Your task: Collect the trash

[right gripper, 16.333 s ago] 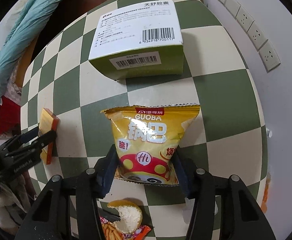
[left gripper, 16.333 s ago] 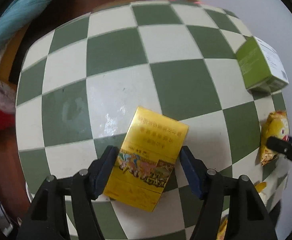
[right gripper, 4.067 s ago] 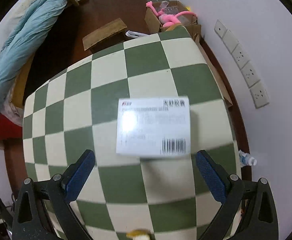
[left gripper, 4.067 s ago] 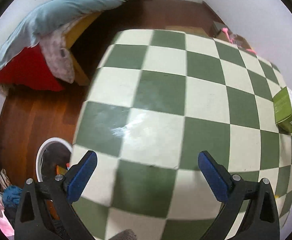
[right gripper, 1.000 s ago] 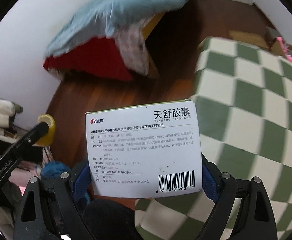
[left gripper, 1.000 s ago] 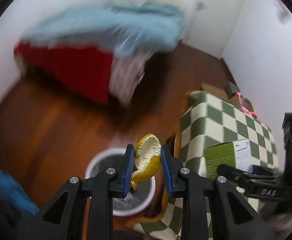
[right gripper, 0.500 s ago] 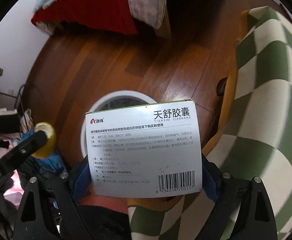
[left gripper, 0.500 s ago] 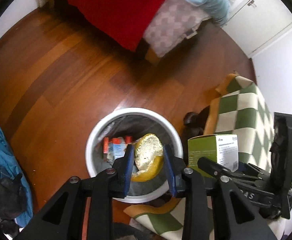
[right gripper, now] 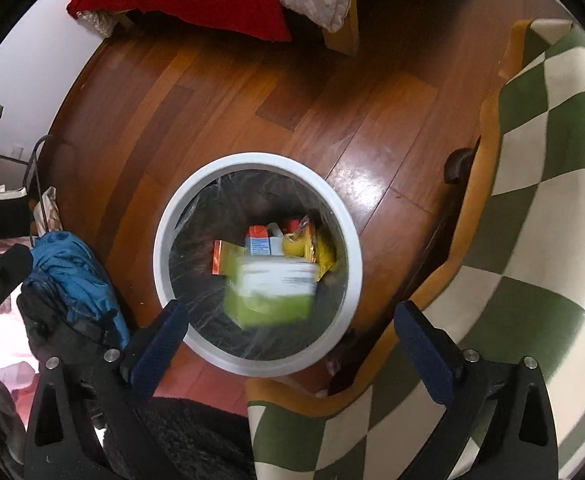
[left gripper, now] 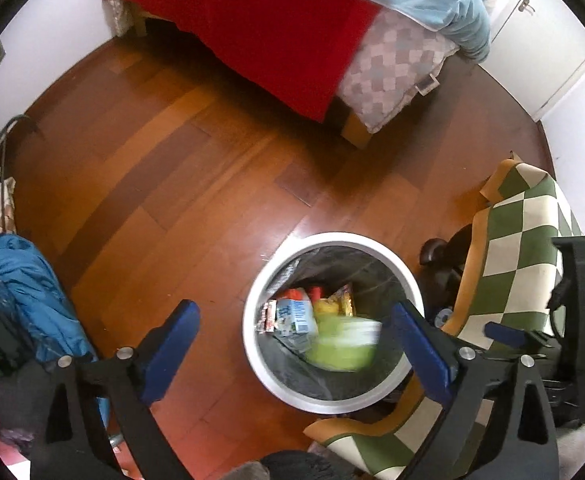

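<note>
A white round trash bin [left gripper: 252, 316] [right gripper: 160, 264] with a dark liner stands on the wooden floor beside the checkered table. The green and white box [left gripper: 342, 346] [right gripper: 272, 290] is a blur in mid-fall inside the bin's mouth. Several wrappers and cartons [left gripper: 292, 316] [right gripper: 276, 244] lie at the bottom. My left gripper [left gripper: 296, 344] is open above the bin's left side, nothing between its blue pads. My right gripper [right gripper: 292, 336] is open over the bin's near rim, also empty. The right gripper's black frame [left gripper: 572, 320] shows at the right of the left wrist view.
The green and cream checkered table [left gripper: 532, 240] [right gripper: 552, 200] with an orange border lies right of the bin. A bed with a red cover [left gripper: 272, 32] stands across the floor. A blue jacket heap [left gripper: 20, 300] [right gripper: 72, 272] lies at the left.
Both grippers have opened. The yellow peel has left the left gripper and the green box has left the right gripper; the box is dropping into the bin.
</note>
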